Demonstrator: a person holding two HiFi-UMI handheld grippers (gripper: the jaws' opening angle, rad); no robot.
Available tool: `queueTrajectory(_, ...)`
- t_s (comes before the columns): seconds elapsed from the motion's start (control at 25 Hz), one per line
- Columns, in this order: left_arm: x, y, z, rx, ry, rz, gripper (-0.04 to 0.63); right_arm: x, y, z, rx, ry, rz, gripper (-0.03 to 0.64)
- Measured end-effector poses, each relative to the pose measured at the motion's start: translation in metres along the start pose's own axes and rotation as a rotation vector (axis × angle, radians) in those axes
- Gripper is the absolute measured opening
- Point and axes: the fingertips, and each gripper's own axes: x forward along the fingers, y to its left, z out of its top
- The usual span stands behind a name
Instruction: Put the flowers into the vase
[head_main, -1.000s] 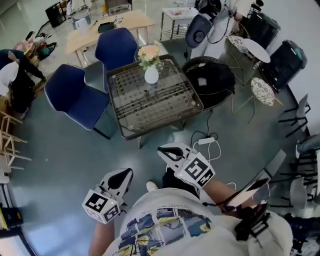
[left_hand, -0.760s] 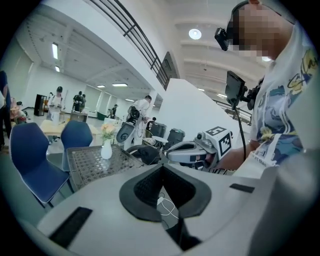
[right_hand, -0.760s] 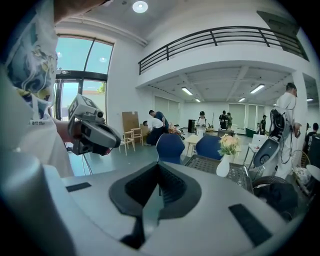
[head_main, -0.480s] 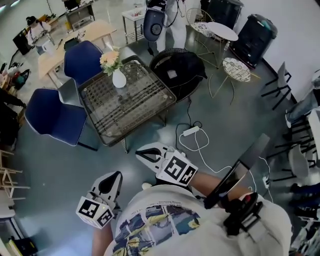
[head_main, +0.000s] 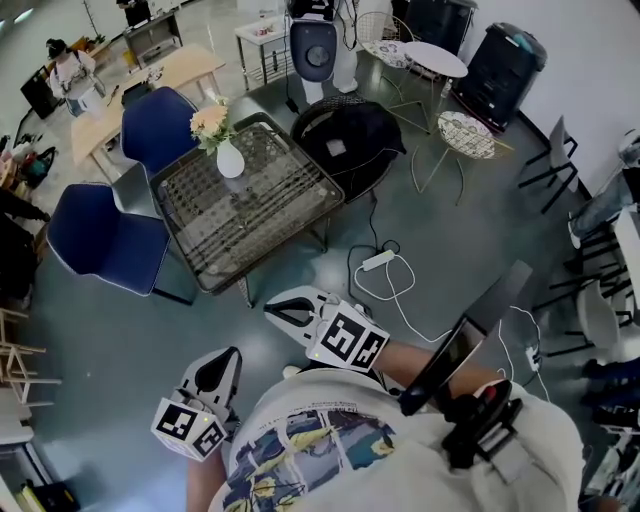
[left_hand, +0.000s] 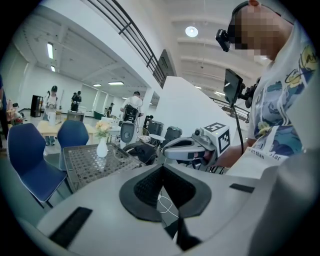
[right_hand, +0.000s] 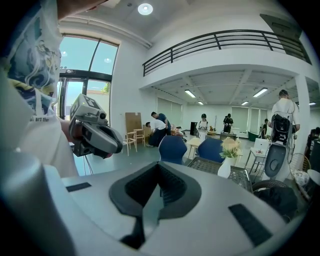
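Note:
A white vase (head_main: 230, 160) holding pale peach flowers (head_main: 210, 122) stands at the far corner of a glass-topped wire table (head_main: 262, 215). Both grippers hang close to the person's body, well short of the table, over grey floor. My left gripper (head_main: 228, 352) is shut and empty. My right gripper (head_main: 270, 310) is also shut with nothing in it. The left gripper view shows the vase (left_hand: 102, 148) far off to the left and the right gripper (left_hand: 170, 148) beside it. The vase (right_hand: 224, 168) and flowers (right_hand: 229, 147) sit right of centre in the right gripper view.
Two blue chairs (head_main: 100, 240) (head_main: 155, 125) stand left of the table. A black chair with a bag (head_main: 350, 140) stands to its right. A white power strip with cable (head_main: 380, 262) lies on the floor. Round side tables and several people are further back.
The head view has swung, so the table now sits further left and higher. Both grippers have drifted a little left in view. Their jaws stay shut.

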Motion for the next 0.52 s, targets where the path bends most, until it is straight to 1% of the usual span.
queueTrajectory(0.52, -0.008, 0.000, -0.011, -0.022, 0.004, 0.017, 0.009, 0.005, 0.008, -0.005, -0.002, 0.012, 0.017, 0.009)
